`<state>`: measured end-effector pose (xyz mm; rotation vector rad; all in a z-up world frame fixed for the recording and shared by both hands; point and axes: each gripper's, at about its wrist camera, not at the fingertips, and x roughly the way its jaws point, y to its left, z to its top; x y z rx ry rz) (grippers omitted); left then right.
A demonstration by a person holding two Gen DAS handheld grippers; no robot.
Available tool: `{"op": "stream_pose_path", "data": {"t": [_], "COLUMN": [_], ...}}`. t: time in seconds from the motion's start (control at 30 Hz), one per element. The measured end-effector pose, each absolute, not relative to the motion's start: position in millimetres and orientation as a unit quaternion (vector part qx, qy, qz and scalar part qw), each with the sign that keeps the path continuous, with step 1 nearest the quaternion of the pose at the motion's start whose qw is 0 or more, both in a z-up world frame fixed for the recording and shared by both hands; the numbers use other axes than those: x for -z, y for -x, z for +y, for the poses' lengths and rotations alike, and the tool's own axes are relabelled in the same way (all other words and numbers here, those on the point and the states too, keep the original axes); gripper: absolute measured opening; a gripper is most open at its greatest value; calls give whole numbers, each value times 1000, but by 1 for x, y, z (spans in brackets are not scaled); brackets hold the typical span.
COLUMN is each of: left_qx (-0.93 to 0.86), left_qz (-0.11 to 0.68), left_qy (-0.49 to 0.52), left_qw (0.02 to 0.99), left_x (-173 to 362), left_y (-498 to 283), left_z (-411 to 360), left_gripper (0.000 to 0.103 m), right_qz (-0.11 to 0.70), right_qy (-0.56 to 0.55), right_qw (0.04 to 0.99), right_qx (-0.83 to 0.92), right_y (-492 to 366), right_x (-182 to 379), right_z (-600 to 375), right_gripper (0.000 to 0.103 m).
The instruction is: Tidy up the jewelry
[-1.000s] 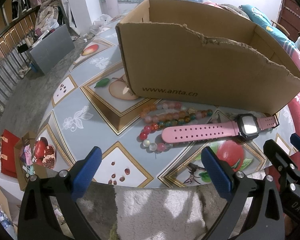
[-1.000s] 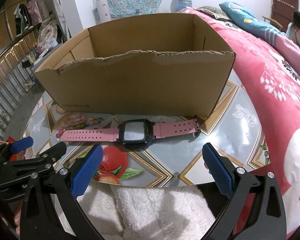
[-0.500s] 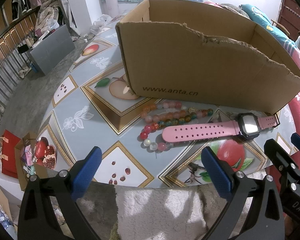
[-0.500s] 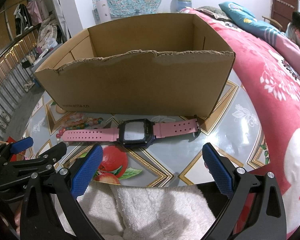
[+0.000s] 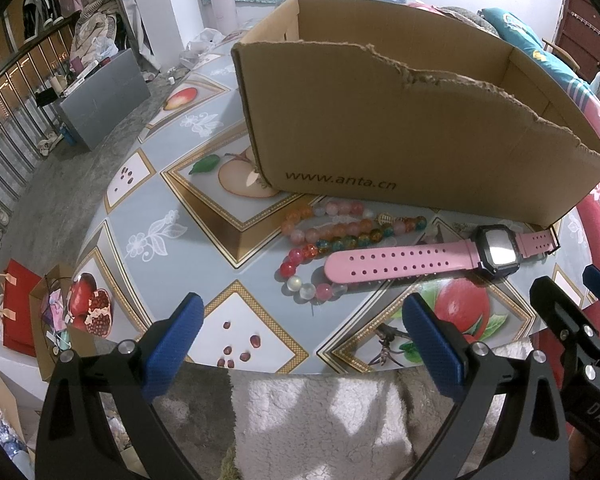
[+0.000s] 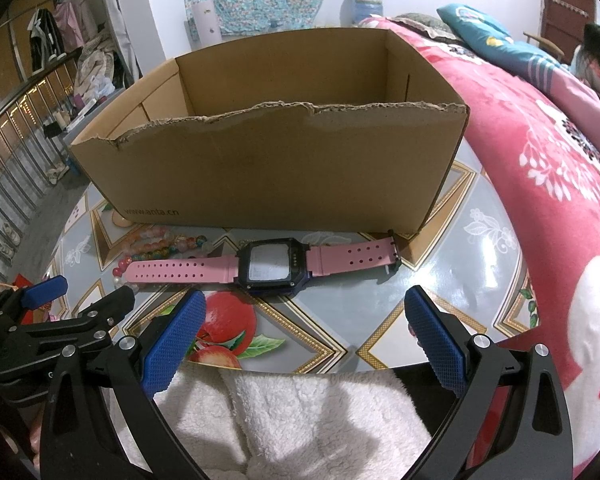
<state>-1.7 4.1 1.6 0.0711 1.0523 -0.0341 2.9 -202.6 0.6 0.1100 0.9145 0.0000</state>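
A pink-strapped watch [image 5: 412, 261] with a dark square face lies flat on the table in front of an open cardboard box [image 5: 380, 136]; it also shows in the right wrist view [image 6: 268, 266], before the box [image 6: 268, 172]. A string of coloured beads [image 5: 332, 236] lies just left of and behind the strap, seen too in the right wrist view [image 6: 160, 242]. My left gripper [image 5: 304, 344] is open and empty, at the table's near edge before the beads. My right gripper [image 6: 300, 336] is open and empty, before the watch face.
The round table [image 5: 152, 216] has a fruit-patterned glossy cover. A white fluffy cloth [image 6: 292, 420] lies below both grippers. A red floral bedspread [image 6: 560, 184] is to the right. Bags [image 5: 20, 312] stand on the floor at left.
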Motion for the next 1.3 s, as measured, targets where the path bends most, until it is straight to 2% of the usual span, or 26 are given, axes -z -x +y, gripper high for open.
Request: {"op": "stream_pose_path", "data": {"t": [0.63,0.87,1.2,1.3], "left_qx": [12,16,57,94], "left_qz": [502,468,406,419], "left_qy": [-33,-33,26,38], "left_qw": [864,883,912,902], "left_x": [-1,-7,-16,-17], "left_y": [5,15,35,41], "left_z": [6,17,25,16], "left_gripper": [97,97,97,97], "right_qz": [439,429,419,418], "right_qy": [-51,-39,-24,-22], "right_qw": [897,903,908,908], "right_qx": [-1,-5,-2,2], "right_y": [-3,0,-4,-6], "right_x": [-2,1,7,8], "right_z": [-202,-197,-199,-205], "right_gripper": [95,95,95,95]}}
